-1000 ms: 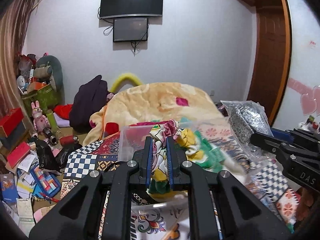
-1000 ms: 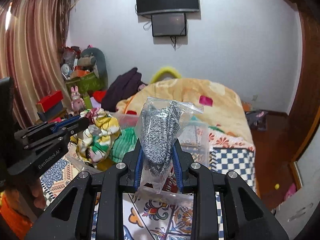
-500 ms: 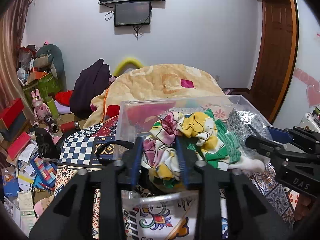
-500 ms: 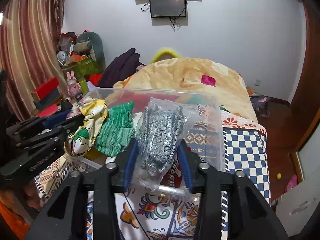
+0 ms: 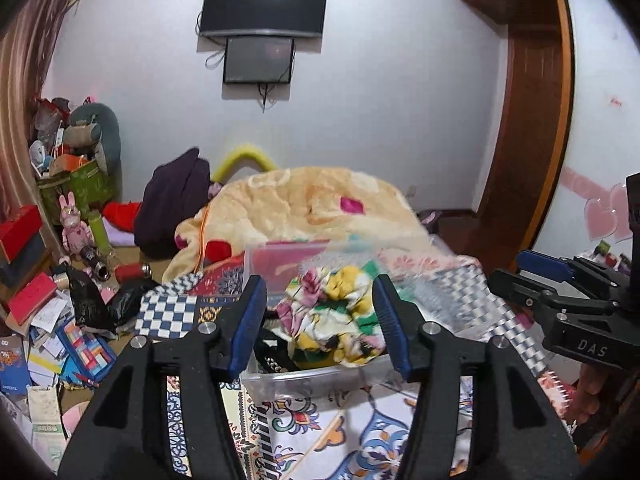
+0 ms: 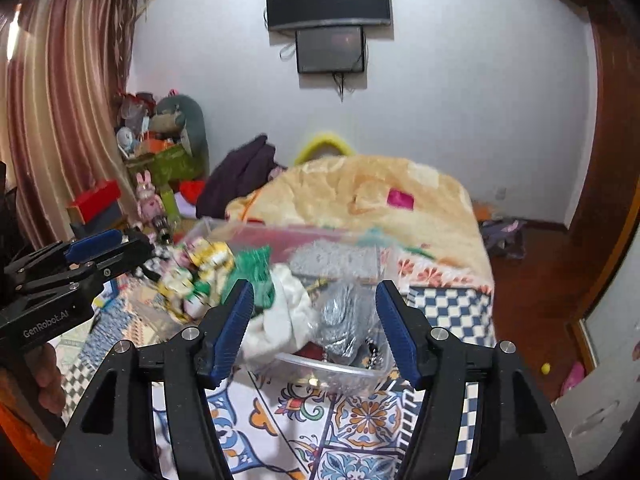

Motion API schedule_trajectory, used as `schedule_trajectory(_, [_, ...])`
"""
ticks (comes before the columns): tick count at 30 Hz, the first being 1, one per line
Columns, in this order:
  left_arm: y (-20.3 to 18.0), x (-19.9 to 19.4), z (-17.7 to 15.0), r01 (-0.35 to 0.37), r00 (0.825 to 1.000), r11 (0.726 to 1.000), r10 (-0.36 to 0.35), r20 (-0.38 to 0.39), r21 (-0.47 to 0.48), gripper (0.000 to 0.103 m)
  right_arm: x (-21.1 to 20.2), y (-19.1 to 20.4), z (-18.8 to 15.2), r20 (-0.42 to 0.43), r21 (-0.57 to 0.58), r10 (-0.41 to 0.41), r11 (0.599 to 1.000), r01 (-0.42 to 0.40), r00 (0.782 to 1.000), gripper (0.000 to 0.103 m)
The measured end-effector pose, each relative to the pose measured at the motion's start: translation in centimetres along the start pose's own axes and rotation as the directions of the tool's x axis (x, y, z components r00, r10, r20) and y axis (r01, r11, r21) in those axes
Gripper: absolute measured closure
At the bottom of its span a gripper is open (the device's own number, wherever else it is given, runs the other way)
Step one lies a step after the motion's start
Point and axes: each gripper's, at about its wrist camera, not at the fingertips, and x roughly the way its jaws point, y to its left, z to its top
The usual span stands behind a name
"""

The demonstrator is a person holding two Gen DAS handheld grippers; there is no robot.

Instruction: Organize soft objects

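Left wrist view: half a second ago my left gripper (image 5: 322, 322) was pinching the flowered cloth (image 5: 328, 316); now its jaws are spread wide and the cloth lies loose in the clear plastic bin (image 5: 280, 380) at 12 o'clock, touching neither pad. My right gripper (image 6: 316, 326) has let go as well. Its jaws stand wide apart with nothing in them, and the bagged grey knit (image 6: 340, 320) rests in the bin's near right corner, beside a white cloth (image 6: 280, 316) at its 9 o'clock. The bin sits on a patterned bedspread (image 6: 320, 420).
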Motion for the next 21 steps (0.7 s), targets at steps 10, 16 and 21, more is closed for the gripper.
schedule_trajectory(10, [-1.9, -8.6, 2.8, 0.059, 0.982, 0.998, -0.063, 0.181, 0.024, 0.046, -8.4, 0.7, 2.2, 0.212, -0.011, 0.044, 0.999, -0.043, 0.976, 0.042])
schedule_trajectory(16, [-3.0, -12.6, 3.4, 0.082, 0.964, 0.996, -0.089, 0.251, 0.040, 0.027, -12.1, 1.0, 2.4, 0.299, -0.011, 0.062, 0.998, -0.062, 0.952, 0.029])
schedule_trajectory(21, [-3.4, -14.5, 3.5, 0.087, 0.955, 0.995, -0.097, 0.281, 0.048, 0.016, -13.8, 1.5, 2.3, 0.338, -0.012, 0.068, 0.998, -0.068, 0.939, 0.020])
